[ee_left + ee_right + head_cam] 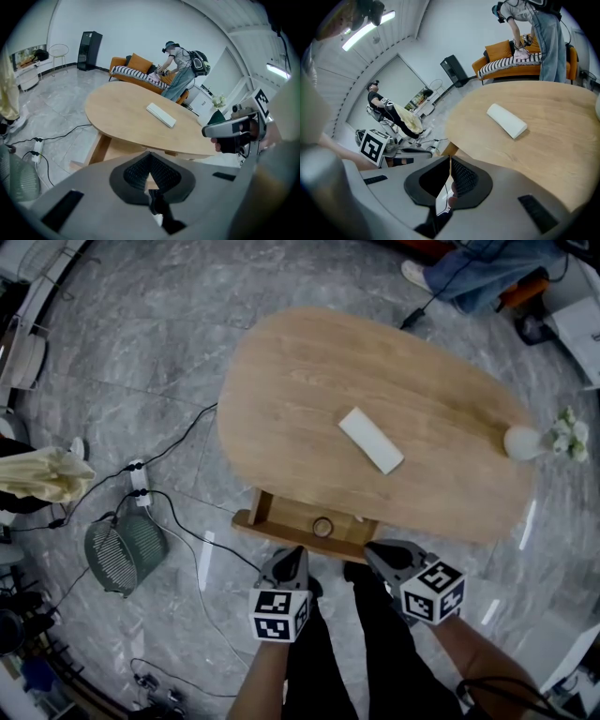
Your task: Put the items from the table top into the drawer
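- Block (370, 440), white and oblong, lies flat near the middle of the table (281, 381), well apart from both grippers.
- Its long axis runs on a slant, far-left to near-right in the head view.
- Left gripper (292, 557): jaws closed, nothing between them; it hangs on the near side of the drawer.
- Right gripper (380, 551): jaws together, also empty; it is held at the table's near edge.
- Drawer (281, 517) stands pulled out under that edge, with a small round thing (323, 527) inside.
- Block lies almost straight ahead of the right gripper, and ahead and rightward of the left; the right hand is nearer and likely the one to reach.
- Jaws must open first, then straddle the block's short side.
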The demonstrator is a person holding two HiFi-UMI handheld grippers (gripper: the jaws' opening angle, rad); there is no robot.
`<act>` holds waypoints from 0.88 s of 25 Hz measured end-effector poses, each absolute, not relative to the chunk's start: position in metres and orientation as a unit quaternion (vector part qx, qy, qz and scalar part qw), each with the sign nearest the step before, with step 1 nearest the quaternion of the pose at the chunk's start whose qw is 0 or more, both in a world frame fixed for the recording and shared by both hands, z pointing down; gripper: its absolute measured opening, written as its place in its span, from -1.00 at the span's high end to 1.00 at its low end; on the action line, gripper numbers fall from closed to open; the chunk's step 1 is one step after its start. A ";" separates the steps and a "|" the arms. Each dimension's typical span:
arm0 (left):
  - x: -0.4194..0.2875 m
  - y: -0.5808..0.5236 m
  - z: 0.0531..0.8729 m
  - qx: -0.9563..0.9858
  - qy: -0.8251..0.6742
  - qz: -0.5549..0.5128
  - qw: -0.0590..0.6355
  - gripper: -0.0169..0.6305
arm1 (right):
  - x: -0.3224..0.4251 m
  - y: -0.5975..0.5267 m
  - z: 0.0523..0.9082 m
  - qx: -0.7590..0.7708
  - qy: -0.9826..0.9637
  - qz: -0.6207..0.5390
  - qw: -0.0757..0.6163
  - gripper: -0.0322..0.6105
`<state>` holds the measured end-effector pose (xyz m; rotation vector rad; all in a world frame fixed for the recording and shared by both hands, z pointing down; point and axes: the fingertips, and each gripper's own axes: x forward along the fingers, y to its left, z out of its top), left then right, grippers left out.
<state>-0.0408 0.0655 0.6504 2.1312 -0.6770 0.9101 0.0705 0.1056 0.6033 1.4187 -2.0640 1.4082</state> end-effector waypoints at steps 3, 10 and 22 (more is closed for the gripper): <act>-0.039 0.065 0.652 0.823 -0.266 0.339 0.369 0.95 | 0.069 0.105 0.609 0.488 -0.713 0.486 0.134 0.79; -0.033 0.074 0.653 0.818 -0.264 0.341 0.381 0.95 | 0.072 0.107 0.608 0.487 -0.713 0.487 0.132 0.79; 0.003 0.076 0.650 0.813 -0.269 0.334 0.394 0.95 | 0.095 0.091 0.623 0.478 -0.713 0.490 0.148 0.79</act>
